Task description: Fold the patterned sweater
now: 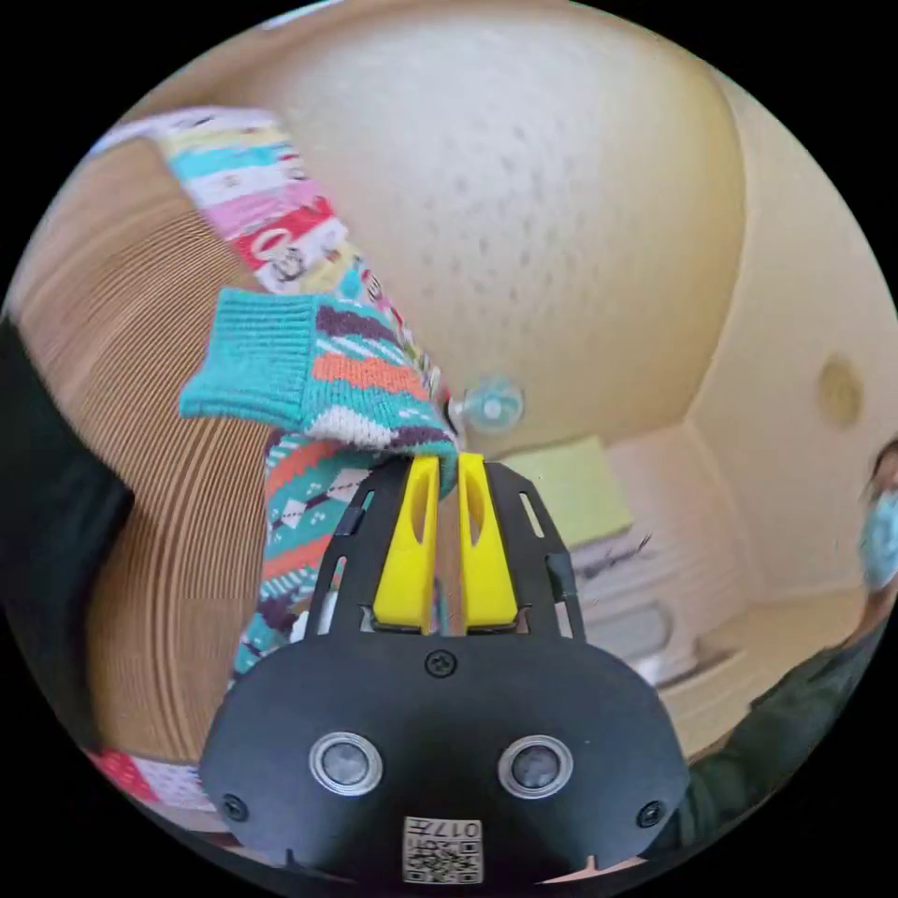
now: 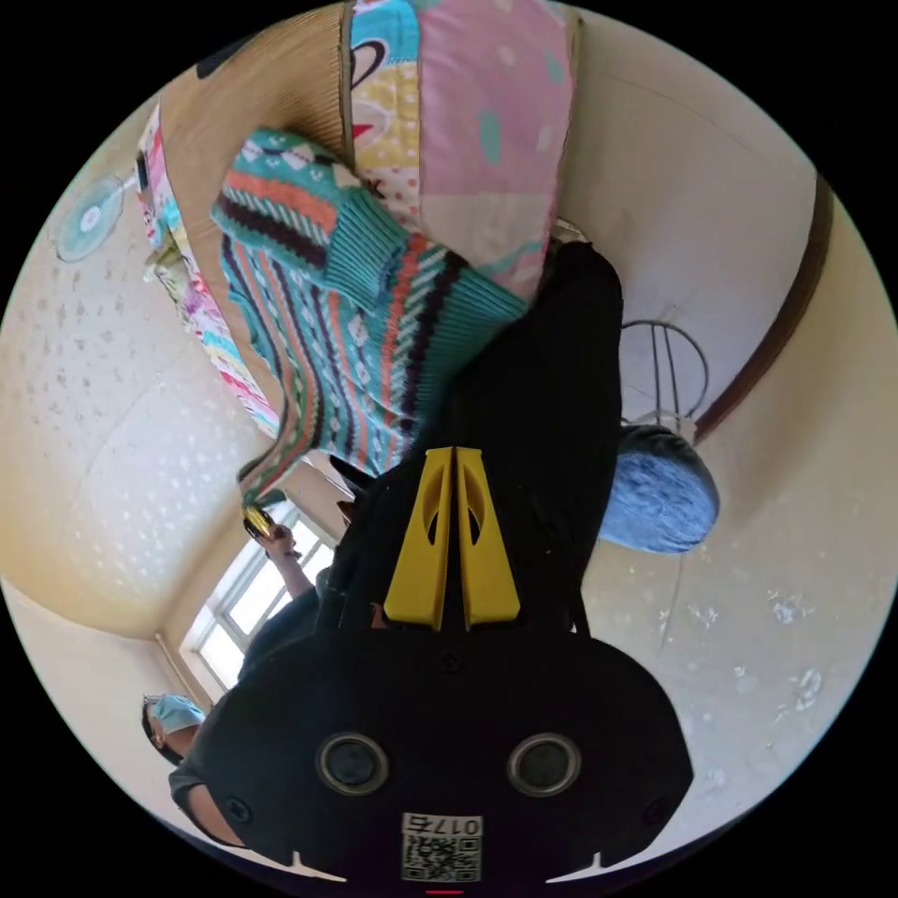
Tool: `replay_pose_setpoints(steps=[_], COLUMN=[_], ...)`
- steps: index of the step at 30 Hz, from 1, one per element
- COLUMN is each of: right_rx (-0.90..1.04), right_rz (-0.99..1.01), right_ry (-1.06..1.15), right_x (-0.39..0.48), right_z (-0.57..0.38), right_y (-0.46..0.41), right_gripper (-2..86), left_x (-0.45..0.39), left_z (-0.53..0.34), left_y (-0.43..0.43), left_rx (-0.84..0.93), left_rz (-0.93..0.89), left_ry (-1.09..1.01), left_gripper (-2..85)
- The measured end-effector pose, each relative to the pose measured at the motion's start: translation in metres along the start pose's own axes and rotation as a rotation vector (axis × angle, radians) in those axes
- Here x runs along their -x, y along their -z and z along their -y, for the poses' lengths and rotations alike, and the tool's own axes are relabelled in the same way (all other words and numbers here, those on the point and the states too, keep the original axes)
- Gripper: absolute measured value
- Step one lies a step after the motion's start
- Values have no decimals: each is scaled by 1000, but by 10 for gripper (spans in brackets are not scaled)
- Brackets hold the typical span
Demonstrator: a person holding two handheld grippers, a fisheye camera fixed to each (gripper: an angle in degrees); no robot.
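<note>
Left claw [image 1: 447, 460]: two yellow jaws on a black body, drawn nearly together and clamped on a fold of the patterned knit sweater [image 1: 346, 393], teal with orange, dark purple and white bands. A ribbed teal cuff [image 1: 253, 357] sticks out sideways just beyond the jaw tips. More of the sweater trails along the left side of the claw body.

Ribbed tan woven mat [image 1: 140, 421]: lies behind the sweater in the left gripper view. A strip of multicoloured striped bedding [image 1: 257, 201] runs along its edge.

Right claw [image 2: 454, 454]: yellow jaws pressed together. Whether they pinch any cloth cannot be told; the tips lie against a dark garment [image 2: 543, 393] worn by a person.

Sweater, right gripper view [image 2: 346, 318]: hanging spread against the tan mat, one narrow corner reaching toward the other claw's yellow jaws [image 2: 254, 516]. A pink and yellow patchwork quilt [image 2: 477, 122] sits beside it.

Also noted: a pale blue fan [image 2: 89, 220] against the speckled cream wall [image 2: 131, 421]; a person wearing a light blue face mask [image 2: 173, 716].
</note>
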State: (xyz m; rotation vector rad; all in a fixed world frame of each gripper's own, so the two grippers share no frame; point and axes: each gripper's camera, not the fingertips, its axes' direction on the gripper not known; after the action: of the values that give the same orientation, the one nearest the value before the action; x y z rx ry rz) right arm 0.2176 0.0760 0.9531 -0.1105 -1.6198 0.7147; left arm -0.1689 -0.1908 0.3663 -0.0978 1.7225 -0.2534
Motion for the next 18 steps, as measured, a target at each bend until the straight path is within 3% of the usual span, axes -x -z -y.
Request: replay_pose_setpoints(steps=[3,5,8,10,14,18], right_rx=[-66,-93,-103,-82,26,157], right_rz=[169,257,330,312,33,-367], right_ry=[6,31,72,99,193,332], right_x=[12,25,50,67,115,164], right_z=[15,28,50,64,99,127], right_y=[7,11,15,15,8,-21], right_gripper=[4,5,9,14,54,135], left_x=[-90,-107,-98,-87,-80,-84], left_z=[-33,-72,-152,-196,-278,-305], left_y=[-135,-223,-330,-358,-365,-374], left_rx=[313,530,812,904,1006,1172], left_rz=[88,97,92,67,117,224], left_ry=[-213,-246,-185,-84,75,34], left_gripper=[80,113,114,111,110,109])
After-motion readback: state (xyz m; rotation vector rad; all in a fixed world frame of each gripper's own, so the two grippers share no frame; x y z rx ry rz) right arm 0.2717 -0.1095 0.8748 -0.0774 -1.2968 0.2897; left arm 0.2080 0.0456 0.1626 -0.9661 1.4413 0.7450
